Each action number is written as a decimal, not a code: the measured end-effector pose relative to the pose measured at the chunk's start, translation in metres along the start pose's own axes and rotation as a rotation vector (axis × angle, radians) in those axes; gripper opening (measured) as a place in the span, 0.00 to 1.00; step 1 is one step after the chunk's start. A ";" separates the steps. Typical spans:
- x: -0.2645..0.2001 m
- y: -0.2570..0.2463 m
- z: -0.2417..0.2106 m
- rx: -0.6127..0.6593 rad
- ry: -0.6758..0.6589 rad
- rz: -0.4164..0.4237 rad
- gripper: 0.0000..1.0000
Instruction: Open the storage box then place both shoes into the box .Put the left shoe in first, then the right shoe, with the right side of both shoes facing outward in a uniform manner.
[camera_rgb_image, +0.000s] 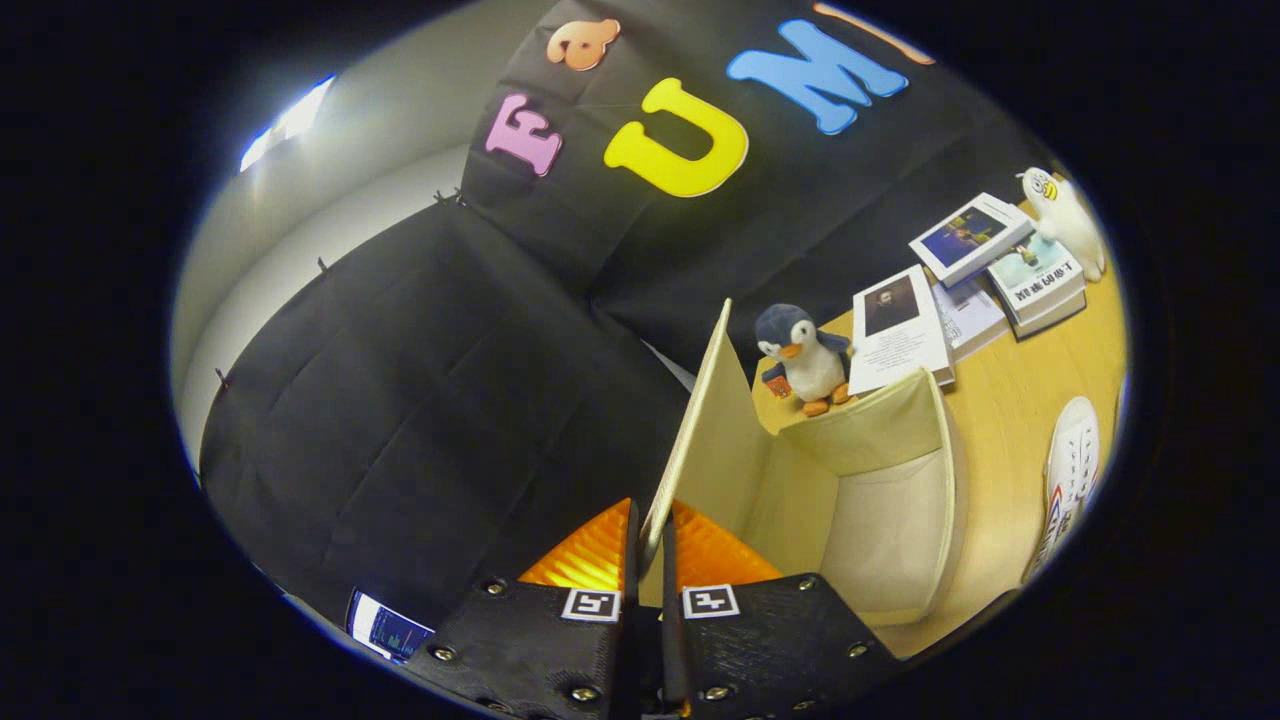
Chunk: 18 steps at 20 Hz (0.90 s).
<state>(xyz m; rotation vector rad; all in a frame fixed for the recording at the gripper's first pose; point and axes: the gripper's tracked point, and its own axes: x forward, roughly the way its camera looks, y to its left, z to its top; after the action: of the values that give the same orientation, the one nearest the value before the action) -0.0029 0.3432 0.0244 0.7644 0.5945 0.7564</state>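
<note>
My gripper (652, 545) is shut on the cream lid (700, 420) of the storage box, both fingers pinching its thin edge. The lid stands raised, tilted up and away from me. To its right the open box (890, 500) shows a pale, bare interior. Beyond the box, on the wooden table, lies a white sneaker (1072, 470) with a red and blue mark near its heel. Part of the sneaker is cut off from sight.
A toy penguin (805, 355) stands just behind the box's far wall. Several books (975, 280) lie further back on the wooden table (1010, 390), with a white plush toy (1065, 220) beside them. Black cloth walls the booth behind and left.
</note>
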 end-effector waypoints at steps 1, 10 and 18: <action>0.007 0.007 -0.002 -0.021 0.008 0.000 0.08; 0.067 0.051 -0.036 -0.133 0.089 0.012 0.09; 0.100 0.068 -0.065 -0.265 0.157 0.025 0.39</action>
<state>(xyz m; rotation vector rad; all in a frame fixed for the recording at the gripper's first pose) -0.0159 0.4798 0.0196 0.4723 0.6115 0.9039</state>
